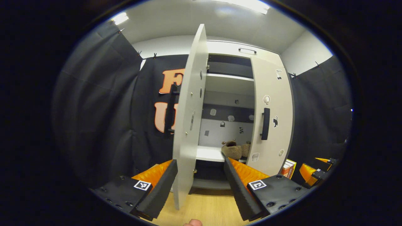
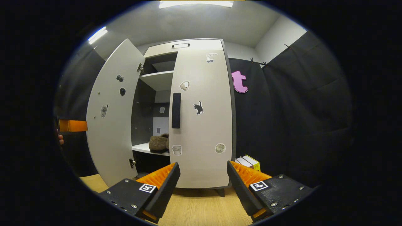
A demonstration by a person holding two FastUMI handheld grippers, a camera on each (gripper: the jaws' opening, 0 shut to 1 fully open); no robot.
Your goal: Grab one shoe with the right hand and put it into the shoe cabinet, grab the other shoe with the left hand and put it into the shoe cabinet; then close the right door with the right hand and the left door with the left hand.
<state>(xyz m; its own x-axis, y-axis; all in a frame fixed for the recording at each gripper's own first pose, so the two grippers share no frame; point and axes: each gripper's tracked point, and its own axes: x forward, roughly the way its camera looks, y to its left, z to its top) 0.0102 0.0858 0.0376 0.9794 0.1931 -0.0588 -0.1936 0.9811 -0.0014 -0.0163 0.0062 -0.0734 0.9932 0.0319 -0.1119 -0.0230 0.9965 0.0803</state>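
Your left gripper (image 1: 201, 185) gapes empty astride the left door (image 1: 188, 125), a stiff, light panel: push its edge at 12 o'clock.

**Count at the cabinet**

One cabinet (image 2: 201, 47) stood there with two doors: the left door (image 2: 110, 119) open, the right door (image 2: 204, 125) shut. Two shoes (image 1: 231, 150) sat on a shelf inside. Each door carried one handle (image 2: 176, 110). Two boxes (image 2: 249, 162) lay beside it.

Each gripper (image 1: 199, 185) (image 2: 202, 186) has a dark screw-studded body, a square black-and-white marker on either side
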